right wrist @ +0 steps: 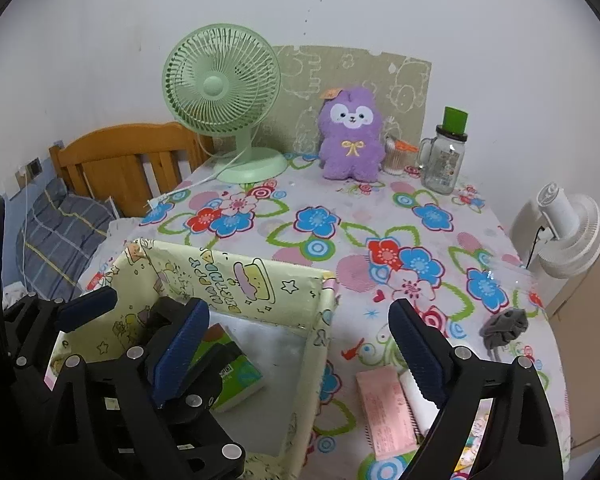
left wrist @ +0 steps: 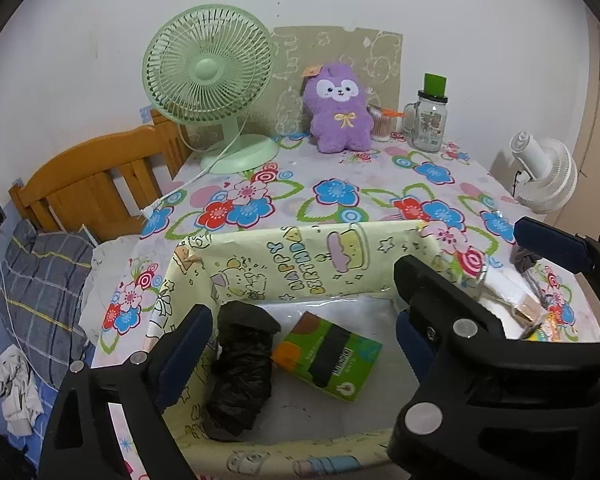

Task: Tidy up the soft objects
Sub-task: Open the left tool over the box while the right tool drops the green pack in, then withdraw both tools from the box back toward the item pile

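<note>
Two grippers' jaws wide, box point(left wrist: 300, 256) holding black bag point(left wrist: 242, 364)

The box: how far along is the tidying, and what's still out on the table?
Done, by the look of it: a black bundle and a green packet lie inside the box. In hand: nothing; the left gripper over the box and the right gripper at its right wall are both open and empty. Left: the grey scrunchie on the tablecloth, and possibly the purple plush at the back.
</note>
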Action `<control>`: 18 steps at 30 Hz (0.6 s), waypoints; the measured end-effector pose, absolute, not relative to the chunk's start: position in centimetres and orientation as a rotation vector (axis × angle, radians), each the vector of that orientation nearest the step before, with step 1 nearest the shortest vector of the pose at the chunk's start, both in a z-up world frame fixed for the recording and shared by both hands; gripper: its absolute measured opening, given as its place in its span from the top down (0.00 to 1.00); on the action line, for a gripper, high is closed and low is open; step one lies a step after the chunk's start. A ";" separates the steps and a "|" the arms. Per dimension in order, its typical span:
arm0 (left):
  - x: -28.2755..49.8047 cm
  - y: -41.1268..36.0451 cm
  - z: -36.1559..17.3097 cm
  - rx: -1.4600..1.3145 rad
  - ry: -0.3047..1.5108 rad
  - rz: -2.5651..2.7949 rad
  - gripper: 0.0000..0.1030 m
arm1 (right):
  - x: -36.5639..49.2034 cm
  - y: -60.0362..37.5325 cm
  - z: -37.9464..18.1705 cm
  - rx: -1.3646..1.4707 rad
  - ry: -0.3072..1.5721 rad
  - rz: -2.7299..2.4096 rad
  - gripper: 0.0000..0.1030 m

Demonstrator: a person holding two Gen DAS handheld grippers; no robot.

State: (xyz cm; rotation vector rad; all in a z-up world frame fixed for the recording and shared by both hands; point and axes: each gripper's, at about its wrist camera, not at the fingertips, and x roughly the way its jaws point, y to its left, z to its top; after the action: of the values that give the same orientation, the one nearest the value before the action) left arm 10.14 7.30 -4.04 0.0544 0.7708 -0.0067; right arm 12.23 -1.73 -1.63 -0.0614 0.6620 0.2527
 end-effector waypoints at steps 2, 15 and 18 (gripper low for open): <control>9.6 6.8 -3.7 0.058 0.761 -0.009 0.07 | 11.7 -2.2 -1.3 -0.057 0.652 0.249 0.07; 7.5 4.2 -2.1 0.074 0.716 -0.005 0.04 | 9.3 -5.0 0.1 -0.034 0.603 0.241 0.05; 7.0 3.5 -1.7 0.067 0.700 -0.010 0.04 | 8.8 -5.7 0.4 -0.031 0.592 0.240 0.04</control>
State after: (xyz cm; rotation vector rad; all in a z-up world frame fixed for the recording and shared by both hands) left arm 7.02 3.54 -1.70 0.0665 0.6997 -0.0102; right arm 8.76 -5.74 0.44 -0.0307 0.5919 0.2404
